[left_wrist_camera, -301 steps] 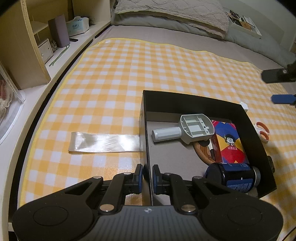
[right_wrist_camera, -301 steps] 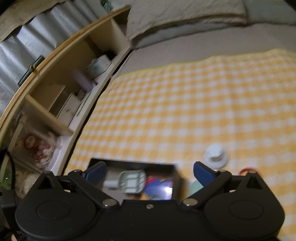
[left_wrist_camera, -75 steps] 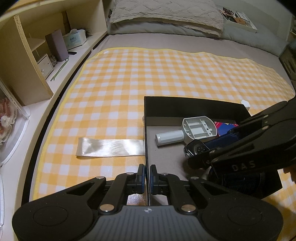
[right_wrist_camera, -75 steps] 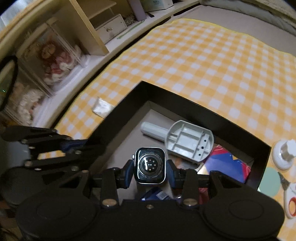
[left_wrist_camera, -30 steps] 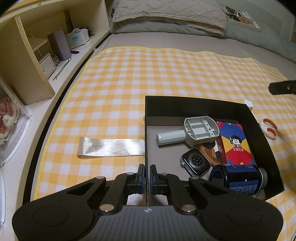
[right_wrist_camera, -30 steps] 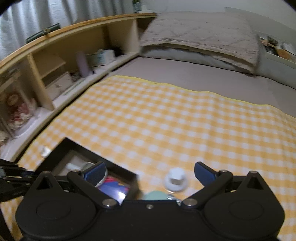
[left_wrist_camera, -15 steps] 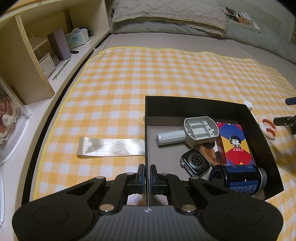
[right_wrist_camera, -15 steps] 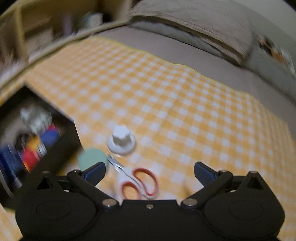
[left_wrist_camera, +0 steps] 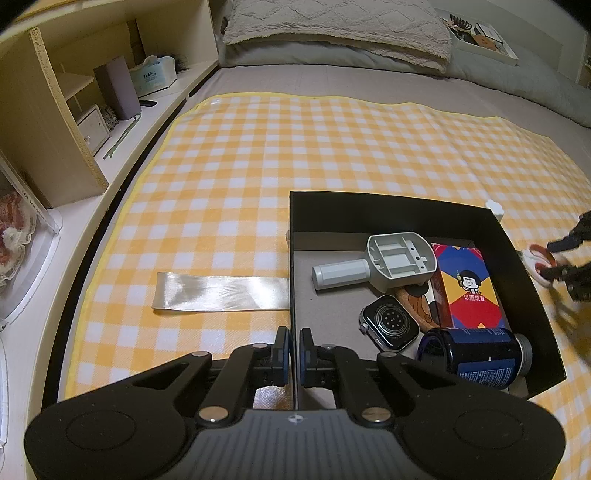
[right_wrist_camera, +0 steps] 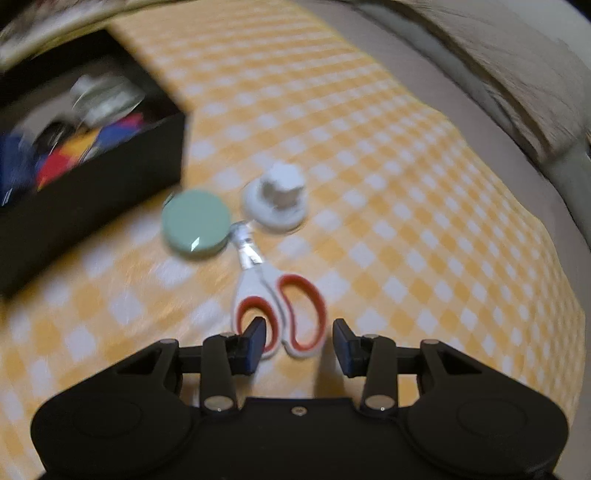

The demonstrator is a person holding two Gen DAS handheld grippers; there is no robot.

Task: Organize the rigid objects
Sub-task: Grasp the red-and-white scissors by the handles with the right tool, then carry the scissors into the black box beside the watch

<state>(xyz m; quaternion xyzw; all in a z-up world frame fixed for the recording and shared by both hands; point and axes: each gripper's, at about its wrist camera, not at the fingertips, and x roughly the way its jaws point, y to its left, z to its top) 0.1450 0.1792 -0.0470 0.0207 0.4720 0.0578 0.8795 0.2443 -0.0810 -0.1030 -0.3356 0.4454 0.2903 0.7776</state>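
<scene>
My left gripper point(left_wrist_camera: 294, 347) is shut on the near left wall of the black box point(left_wrist_camera: 391, 201). Inside lie a grey handled part point(left_wrist_camera: 373, 263), a smartwatch point(left_wrist_camera: 389, 326), a colourful card box point(left_wrist_camera: 467, 284) and a dark blue can point(left_wrist_camera: 476, 356). My right gripper point(right_wrist_camera: 298, 345) is open, its fingers on either side of the handles of the red and white scissors point(right_wrist_camera: 275, 288) on the checked cloth. A green round disc point(right_wrist_camera: 195, 228) and a white knob point(right_wrist_camera: 280, 197) lie just beyond the scissors. The right gripper point(left_wrist_camera: 565, 260) also shows in the left wrist view, right of the box.
A shiny ribbon strip point(left_wrist_camera: 221, 297) lies left of the box. Wooden shelves point(left_wrist_camera: 70, 110) with small items line the left side. A pillow point(left_wrist_camera: 332, 26) lies at the head of the bed. The black box point(right_wrist_camera: 74, 155) stands left of the scissors.
My right gripper has dropped the smartwatch in the box, swung right and come down over the scissors, its fingers narrowing around the handles. The left gripper has not moved.
</scene>
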